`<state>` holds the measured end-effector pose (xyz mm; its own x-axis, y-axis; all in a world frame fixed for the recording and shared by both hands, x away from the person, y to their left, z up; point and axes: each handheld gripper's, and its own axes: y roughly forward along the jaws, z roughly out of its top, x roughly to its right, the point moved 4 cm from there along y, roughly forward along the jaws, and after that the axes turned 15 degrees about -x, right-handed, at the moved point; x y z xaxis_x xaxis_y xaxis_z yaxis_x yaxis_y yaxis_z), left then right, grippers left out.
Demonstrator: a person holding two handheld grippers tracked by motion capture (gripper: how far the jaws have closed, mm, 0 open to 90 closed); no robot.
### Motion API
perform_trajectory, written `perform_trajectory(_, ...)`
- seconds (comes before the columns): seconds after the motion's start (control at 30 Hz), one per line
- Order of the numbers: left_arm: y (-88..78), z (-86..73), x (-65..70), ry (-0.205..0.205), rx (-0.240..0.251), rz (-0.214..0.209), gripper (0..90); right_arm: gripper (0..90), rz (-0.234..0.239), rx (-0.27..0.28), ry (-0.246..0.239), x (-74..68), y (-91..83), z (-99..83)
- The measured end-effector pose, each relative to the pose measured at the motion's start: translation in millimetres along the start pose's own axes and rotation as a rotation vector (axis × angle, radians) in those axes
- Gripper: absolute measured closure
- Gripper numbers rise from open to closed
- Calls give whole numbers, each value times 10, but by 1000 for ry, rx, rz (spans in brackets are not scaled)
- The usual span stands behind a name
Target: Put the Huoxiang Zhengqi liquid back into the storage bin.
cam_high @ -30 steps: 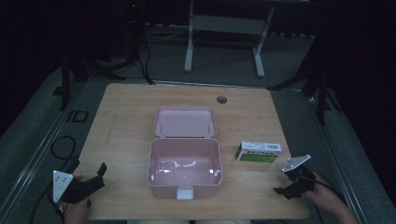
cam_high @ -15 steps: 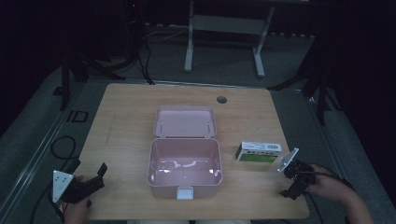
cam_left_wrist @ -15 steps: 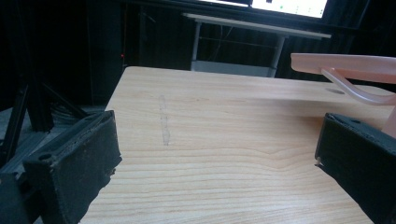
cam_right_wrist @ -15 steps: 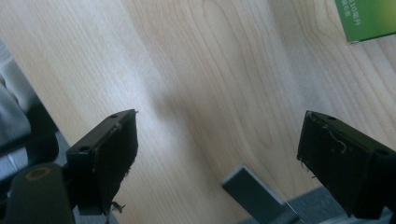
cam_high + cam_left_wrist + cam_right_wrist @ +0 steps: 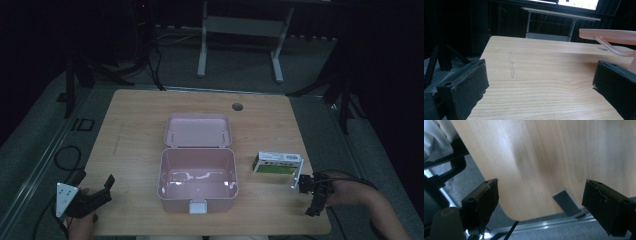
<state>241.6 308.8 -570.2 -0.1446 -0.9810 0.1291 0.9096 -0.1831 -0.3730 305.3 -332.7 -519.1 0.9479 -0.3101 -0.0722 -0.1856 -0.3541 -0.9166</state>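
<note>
Carton (image 5: 277, 163), white and green, lies flat on the bench (image 5: 135, 135) at the right side, just right of the pink box (image 5: 197, 177) and apart from it. Right hand-held gripper (image 5: 311, 192) sits just below-right of the carton near the bench's front right corner, its grey plate close to the carton's right end; touching or not, cannot tell. In the right gripper view its jaws stand wide apart with nothing between them (image 5: 540, 205), camera tilted, looking over the rounded bench corner to the grey floor (image 5: 574, 230); the picture is blurred. A small grey block (image 5: 567, 202) shows at the bench edge between the jaws; what it is, cannot tell. The person's right hand (image 5: 350, 192) holds this gripper, forearm coming in from the bottom right. Pink box is open at bench centre, empty inside, lid (image 5: 198, 130) laid back flat behind it, grey latch (image 5: 198, 207) on the front wall. Left hand-held gripper (image 5: 92, 195) is at the front left edge of the bench, well apart from box and carton, held by the left hand (image 5: 82, 222). In the left gripper view its jaws are apart (image 5: 540, 82), bare wood between them, the box's pink lid edge (image 5: 609, 35) at upper right. A round grommet hole (image 5: 237, 106) sits near the bench's far edge.
</note>
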Motion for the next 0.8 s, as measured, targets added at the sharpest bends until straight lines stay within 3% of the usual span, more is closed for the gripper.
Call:
perform_trajectory(0.07,0,0,0,1,-1,-1,3,134,-8,-19,-18,-11,-14,11)
perform_trajectory(0.17,-1,0,1,-1,0,-3,3,124,-1,9,-12,-9,-87,35)
perform_trajectory(0.27,-1,0,1,1,0,-4,3,110,-33,40,-5,7,-174,59)
perform_trajectory(0.4,-1,-1,2,1,-1,-5,3,120,-55,37,-25,27,-264,56)
perform_trajectory(0.57,0,-1,3,2,-2,-5,3,166,-71,72,-30,125,-491,41)
perform_trajectory(0.6,0,-1,3,2,-2,-6,3,205,-88,88,-37,180,-590,43)
perform_trajectory(0.8,-1,-1,2,1,0,-11,3,235,-142,128,-59,304,-796,100)
